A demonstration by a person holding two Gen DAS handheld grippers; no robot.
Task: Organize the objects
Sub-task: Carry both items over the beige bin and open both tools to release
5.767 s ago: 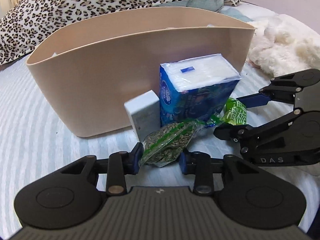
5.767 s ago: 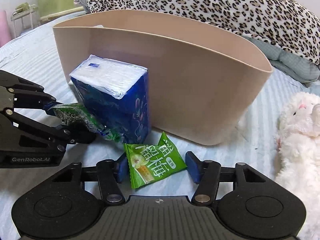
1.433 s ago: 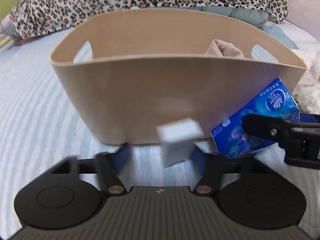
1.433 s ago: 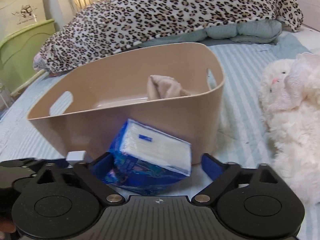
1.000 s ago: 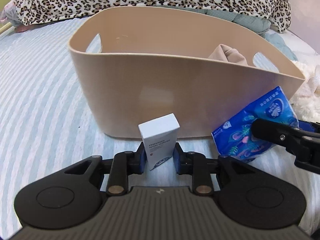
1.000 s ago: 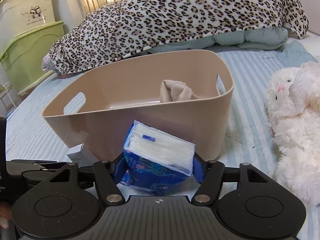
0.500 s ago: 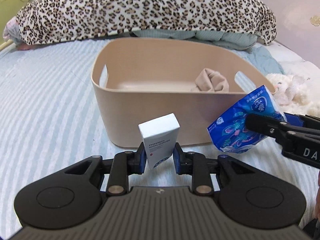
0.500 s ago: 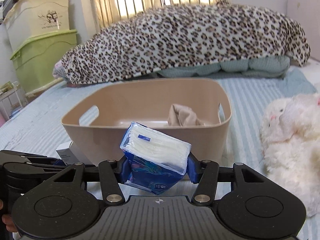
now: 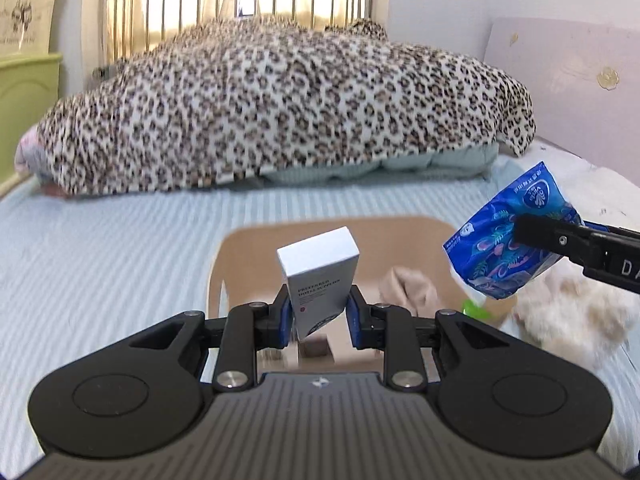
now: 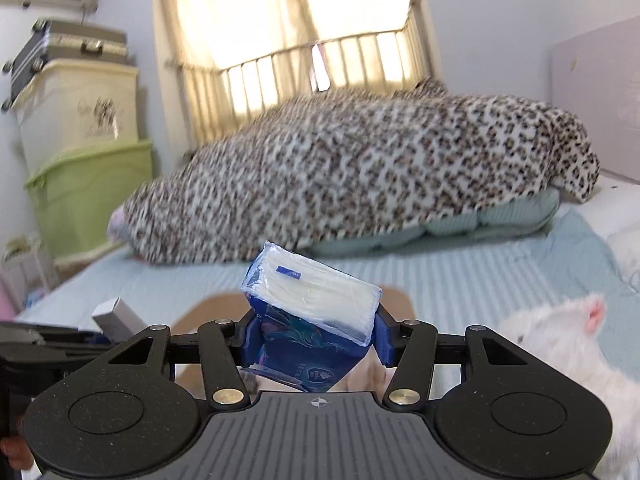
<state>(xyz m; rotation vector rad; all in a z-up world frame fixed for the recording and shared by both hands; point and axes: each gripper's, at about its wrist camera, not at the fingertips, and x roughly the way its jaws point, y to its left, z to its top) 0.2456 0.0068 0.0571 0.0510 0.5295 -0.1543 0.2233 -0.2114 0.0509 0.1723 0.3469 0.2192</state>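
Now the left gripper (image 9: 318, 322) holds a small white box (image 9: 318, 276) tight between its blue pads, above the near rim of the beige basket (image 9: 256, 240). The right gripper (image 10: 316, 344) clamps a blue tissue pack (image 10: 310, 316), also above the basket. Inside the basket lies a beige cloth (image 9: 408, 292), and a green snack packet (image 9: 474, 307) shows at its right side. Right of the basket sits a white plush toy (image 10: 568, 340). Beyond the basket lies a leopard-print blanket (image 9: 280, 112).
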